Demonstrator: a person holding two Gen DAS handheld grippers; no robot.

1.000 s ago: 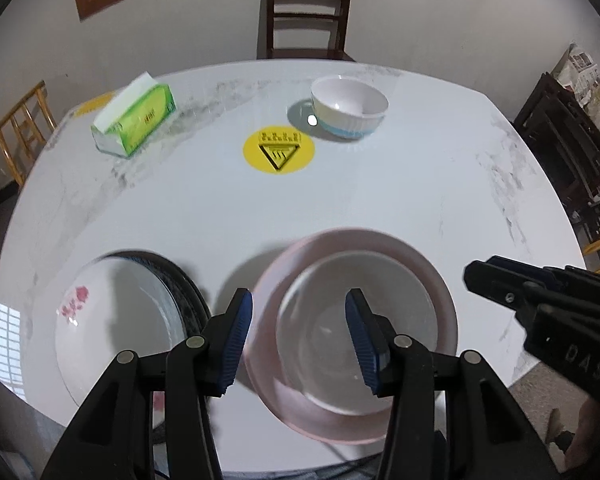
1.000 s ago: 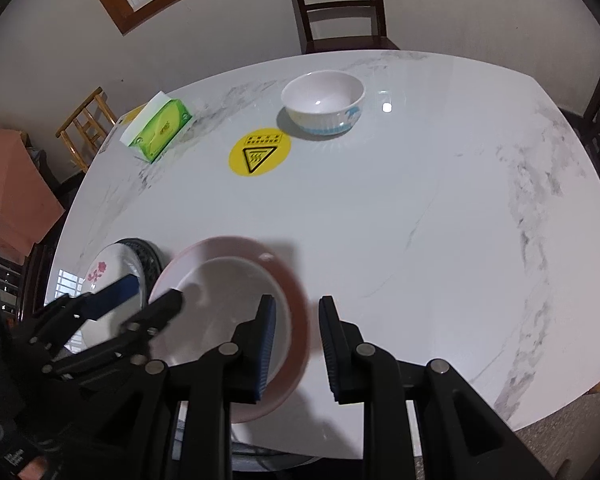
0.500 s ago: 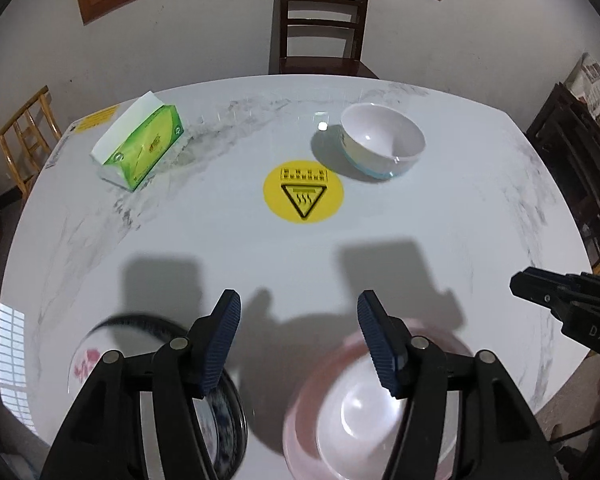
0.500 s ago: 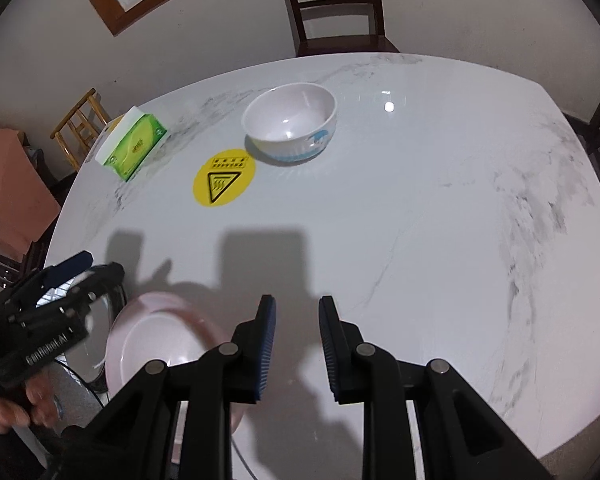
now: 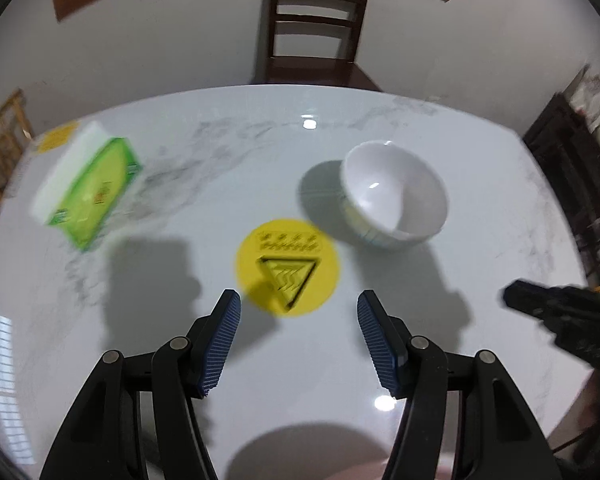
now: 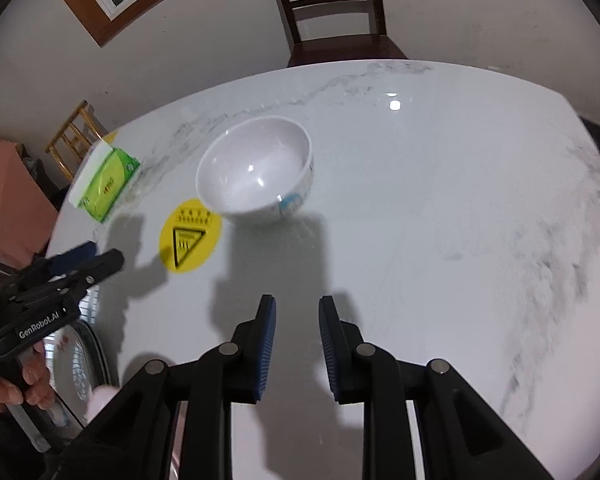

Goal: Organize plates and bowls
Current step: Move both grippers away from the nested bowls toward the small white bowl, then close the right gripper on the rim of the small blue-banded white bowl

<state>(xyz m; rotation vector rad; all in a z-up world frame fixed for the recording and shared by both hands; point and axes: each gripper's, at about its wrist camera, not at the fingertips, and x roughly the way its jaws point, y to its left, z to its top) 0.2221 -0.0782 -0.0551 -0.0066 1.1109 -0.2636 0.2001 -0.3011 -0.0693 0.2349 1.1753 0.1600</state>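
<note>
A white marble table (image 6: 440, 208) fills both views, a dark chair (image 5: 314, 28) behind it. The bowl (image 6: 256, 170) stands upright by the yellow sticker (image 6: 190, 234), the tissue box (image 5: 86, 192) well to its left. Left gripper (image 5: 298, 336) gapes wide, empty; right gripper (image 6: 296, 344) is parted narrowly, empty. A plate (image 6: 74, 364) sits at the near left edge

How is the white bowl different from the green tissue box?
The white bowl is round and open on top; the green tissue box is boxy with flat sides. The bowl sits right next to the yellow sticker; the box lies farther left. Both rest on the marble table.
</note>
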